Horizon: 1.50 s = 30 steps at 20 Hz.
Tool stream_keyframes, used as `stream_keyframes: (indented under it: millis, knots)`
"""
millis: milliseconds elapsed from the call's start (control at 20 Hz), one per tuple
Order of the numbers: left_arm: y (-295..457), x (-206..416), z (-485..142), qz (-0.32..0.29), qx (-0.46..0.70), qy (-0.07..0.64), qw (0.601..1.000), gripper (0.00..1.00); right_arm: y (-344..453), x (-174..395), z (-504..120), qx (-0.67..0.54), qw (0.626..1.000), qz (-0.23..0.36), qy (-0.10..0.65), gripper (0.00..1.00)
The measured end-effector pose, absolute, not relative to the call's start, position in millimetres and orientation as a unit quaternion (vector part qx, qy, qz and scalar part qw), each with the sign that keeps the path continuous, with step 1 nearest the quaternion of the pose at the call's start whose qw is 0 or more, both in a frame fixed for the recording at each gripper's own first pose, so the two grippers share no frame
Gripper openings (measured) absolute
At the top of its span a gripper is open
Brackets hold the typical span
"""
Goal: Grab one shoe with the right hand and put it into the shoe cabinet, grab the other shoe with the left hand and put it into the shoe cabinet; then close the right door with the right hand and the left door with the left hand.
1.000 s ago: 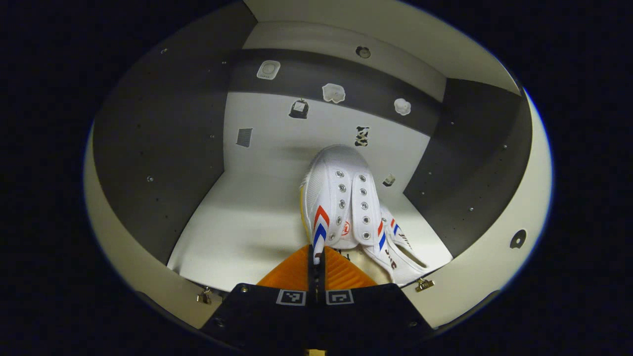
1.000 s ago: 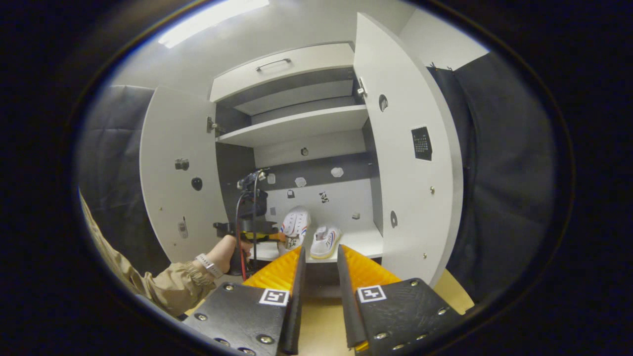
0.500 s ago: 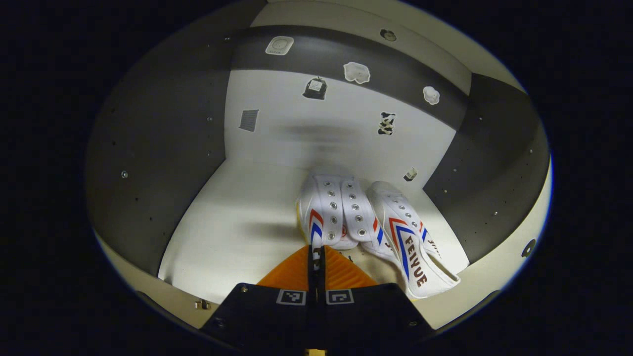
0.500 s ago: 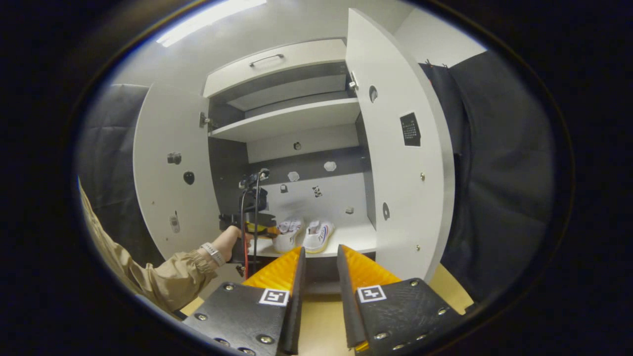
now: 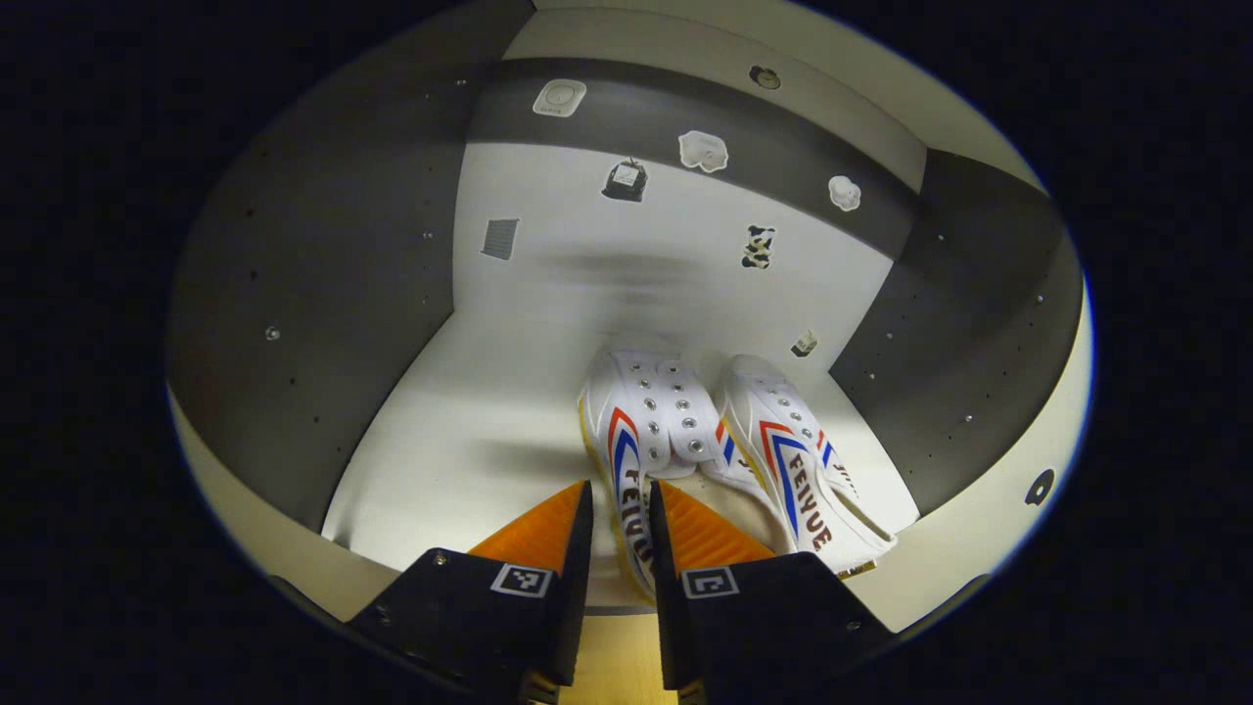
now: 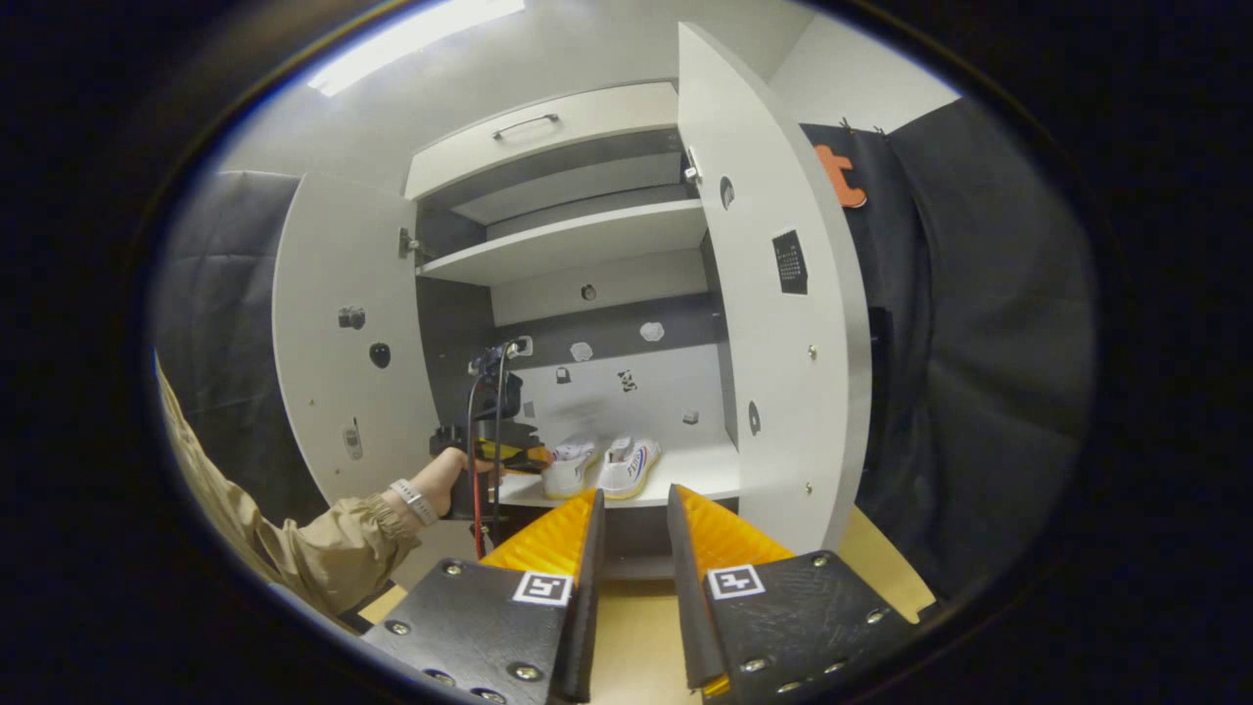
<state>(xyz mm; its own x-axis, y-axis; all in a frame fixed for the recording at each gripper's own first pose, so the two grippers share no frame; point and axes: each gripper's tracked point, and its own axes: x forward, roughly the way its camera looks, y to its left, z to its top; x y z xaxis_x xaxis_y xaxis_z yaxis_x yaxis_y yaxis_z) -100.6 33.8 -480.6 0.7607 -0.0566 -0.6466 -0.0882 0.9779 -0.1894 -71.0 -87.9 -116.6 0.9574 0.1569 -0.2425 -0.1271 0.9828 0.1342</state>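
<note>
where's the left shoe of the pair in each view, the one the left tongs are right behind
Left gripper view: the left shoe lies low and centre on the shelf, its heel side between the open left tongs.
Right gripper view: the same shoe is small, just left of centre, at the shelf's front edge.
Shared landmark: the other shoe beside it on its right, and the spotted sticker on the back wall above.

The left gripper point(image 5: 614, 504) points forward with its two fingers point(image 5: 543, 524) parted by a narrow gap, pressing on nothing. In the right gripper view the same left gripper point(image 6: 509, 452) appears farther off, held level in the person's hand point(image 6: 445, 475), the arm outstretched in a cuffed sleeve point(image 6: 338, 548). The right gripper point(image 6: 633, 514) is held back and low, its fingers point(image 6: 719, 534) likewise apart and empty.
</note>
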Motion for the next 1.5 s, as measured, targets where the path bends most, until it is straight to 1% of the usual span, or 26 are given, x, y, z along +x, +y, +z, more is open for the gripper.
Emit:
stream_keyframes:
  millis: [150,300,500,650,900,1200,1250,1300,1350,1400,1450,1500]
  knots:
    - [32.9,-115.8,-451.7,0.008,-0.09,0.314,0.945,0.34,-94.6,-78.6,-111.4,0.056,0.988,0.074,0.125,0.36]
    - [27.9,-137.2,-410.5,0.002,-0.078,0.266,0.961,0.34,-105.9,-85.1,-103.8,0.049,0.989,0.073,0.12,0.36]
    - [8.1,-174.6,-353.8,-0.026,-0.066,0.215,0.974,0.33,-126.8,-89.2,-92.4,0.039,0.991,0.068,0.111,0.36]
    - [-4.2,-206.4,-304.7,-0.04,-0.055,0.165,0.984,0.34,-151.0,-88.1,-80.7,0.027,0.993,0.056,0.1,0.36]
    - [-15.6,-259.9,-266.1,-0.045,-0.048,0.141,0.988,0.33,-190.1,-78.2,-64.4,0.021,0.996,0.039,0.084,0.36]
    - [-15.5,-301.2,-243.1,-0.032,-0.025,0.123,0.992,0.33,-225.1,-62.2,-51.4,0.006,0.997,0.028,0.067,0.36]
    - [-17.3,-307.3,-238.5,-0.032,-0.024,0.119,0.992,0.33,-231.0,-59.4,-52.4,0.004,0.998,0.025,0.066,0.32]
    - [-18.9,-313.0,-233.2,-0.032,-0.022,0.113,0.993,0.33,-236.7,-56.3,-51.7,0.004,0.998,0.022,0.065,0.41]
    - [-19.0,-317.9,-228.3,-0.032,-0.02,0.107,0.994,0.33,-240.8,-53.8,-52.1,0.005,0.998,0.02,0.064,0.43]
    - [-17.7,-322.1,-223.7,-0.029,-0.015,0.102,0.994,0.33,-243.0,-50.9,-51.8,0.009,0.998,0.021,0.065,0.49]
    - [-16.5,-325.4,-220.7,-0.025,-0.012,0.097,0.995,0.33,-244.9,-50.8,-52.7,0.014,0.997,0.025,0.065,0.65]
    - [-15.1,-327.6,-218.2,-0.021,-0.01,0.095,0.995,0.33,-245.5,-49.8,-53.2,0.017,0.997,0.028,0.067,0.7]
